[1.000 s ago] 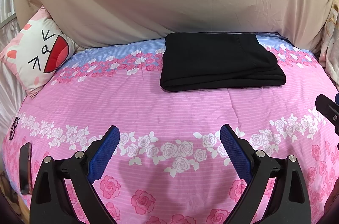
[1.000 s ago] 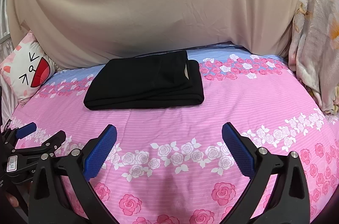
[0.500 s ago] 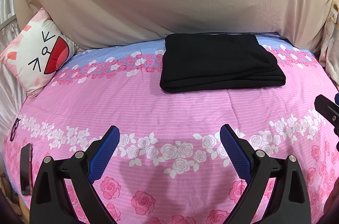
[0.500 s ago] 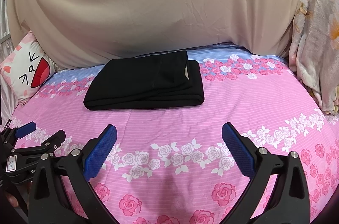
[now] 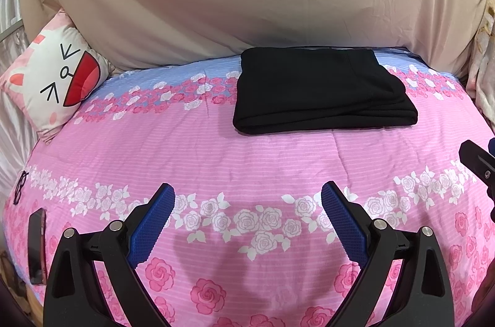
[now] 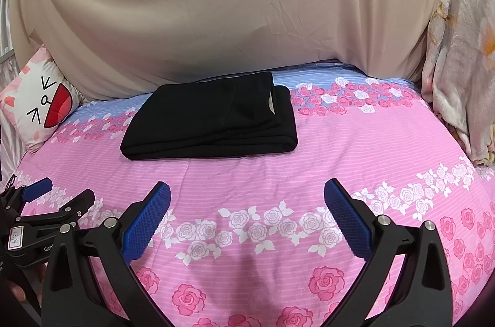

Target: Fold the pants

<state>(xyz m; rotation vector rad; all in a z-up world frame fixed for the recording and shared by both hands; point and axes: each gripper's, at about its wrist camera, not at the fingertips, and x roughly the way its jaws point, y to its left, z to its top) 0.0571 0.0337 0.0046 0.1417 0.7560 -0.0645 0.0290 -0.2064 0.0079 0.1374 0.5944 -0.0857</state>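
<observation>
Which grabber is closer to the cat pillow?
Left. The left gripper hovers open on the cat pillow's side; the right gripper hovers open farther right, away from it.

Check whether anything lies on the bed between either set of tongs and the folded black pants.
Nothing visible does. Only bare pink floral bedspread lies between the open left tongs and the folded black pants, and likewise ahead of the open right tongs. The cat pillow sits off to the left.

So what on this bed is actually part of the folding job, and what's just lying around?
Part of the job:
folded black pants
left gripper
right gripper

Just lying about:
white cat-face cushion
dark phone
black-rimmed glasses
pale floral blanket
</observation>
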